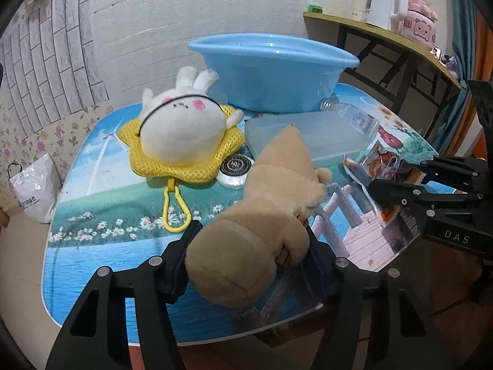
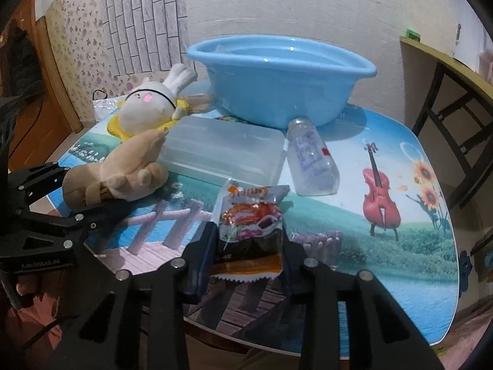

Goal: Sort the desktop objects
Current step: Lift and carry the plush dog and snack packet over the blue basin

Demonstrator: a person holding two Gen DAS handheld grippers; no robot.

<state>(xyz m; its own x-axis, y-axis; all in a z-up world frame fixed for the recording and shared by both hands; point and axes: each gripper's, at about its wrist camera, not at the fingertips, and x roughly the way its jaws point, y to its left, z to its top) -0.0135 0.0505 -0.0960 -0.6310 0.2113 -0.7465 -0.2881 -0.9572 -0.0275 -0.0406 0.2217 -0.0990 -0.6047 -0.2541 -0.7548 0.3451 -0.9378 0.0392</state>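
Both grippers are down at the near edge of the desk, with its printed landscape top, and each has something in its jaws. The left gripper has its jaws clenched on the tan plush toy, squeezing its rounded near end from both sides; the rest of the toy stretches away toward the middle of the desk. From the right wrist view that same toy sits at the left, its far tip just beside the clear plastic box.

The right gripper is grasping the snack packet, jaws pressed on its two side edges, the packet's crimped bottom edge nearest the camera and its top pointing away. In the left wrist view the packet shows at the right, between the black fingers.

Further back, the blue basin stands at the far side of the desk. A clear bottle lies on its side just right of the plastic box. Far left, the white bunny plush rests on a yellow mesh pad with a yellow clip, and a round tin lies between that pad and the tan toy.
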